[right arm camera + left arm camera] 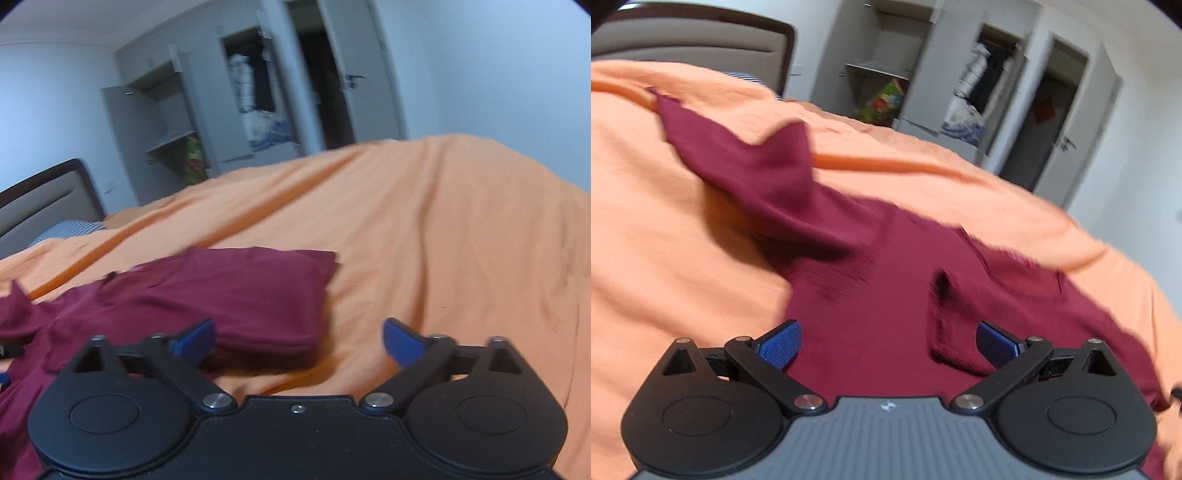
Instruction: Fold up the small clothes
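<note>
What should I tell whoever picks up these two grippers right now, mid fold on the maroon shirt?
Left gripper: open, holding nothing, over the middle of the maroon shirt.
Right gripper: open, holding nothing, at the shirt's right edge.
The shirt lies on the orange bedsheet.
Done: the right side looks folded in, a neat doubled panel in the right wrist view.
Left: the left sleeve is still splayed out and rumpled in the left wrist view. Likely next: fold it in, then fold the body. Both views are motion-blurred, so check the fold edges.
</note>
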Action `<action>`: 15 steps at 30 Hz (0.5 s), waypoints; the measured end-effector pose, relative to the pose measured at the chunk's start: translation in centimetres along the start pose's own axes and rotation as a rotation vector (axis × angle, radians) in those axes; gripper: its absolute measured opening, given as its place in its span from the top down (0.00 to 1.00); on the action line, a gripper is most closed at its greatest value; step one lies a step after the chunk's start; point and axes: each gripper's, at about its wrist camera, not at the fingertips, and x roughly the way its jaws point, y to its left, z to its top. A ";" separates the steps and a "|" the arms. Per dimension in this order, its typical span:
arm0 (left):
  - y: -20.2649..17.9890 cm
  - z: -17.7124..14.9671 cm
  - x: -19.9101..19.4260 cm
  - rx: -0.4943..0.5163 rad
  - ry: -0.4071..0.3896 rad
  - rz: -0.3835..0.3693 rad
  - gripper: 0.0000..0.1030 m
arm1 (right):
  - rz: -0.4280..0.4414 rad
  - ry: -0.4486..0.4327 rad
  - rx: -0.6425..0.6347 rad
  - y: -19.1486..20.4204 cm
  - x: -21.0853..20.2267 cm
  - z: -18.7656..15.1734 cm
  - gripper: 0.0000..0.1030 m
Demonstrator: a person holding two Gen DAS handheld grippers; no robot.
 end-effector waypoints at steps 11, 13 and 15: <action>13.1 12.4 0.9 -0.004 -0.135 0.356 0.00 | 0.202 0.031 -0.112 6.4 -3.3 -3.5 0.01; 15.3 14.8 2.6 -0.010 -0.138 0.373 0.00 | 0.195 0.047 -0.138 7.2 -3.3 -4.2 0.01; 16.6 16.9 4.1 -0.012 -0.147 0.389 0.00 | 0.180 0.065 -0.164 7.7 -3.0 -4.8 0.01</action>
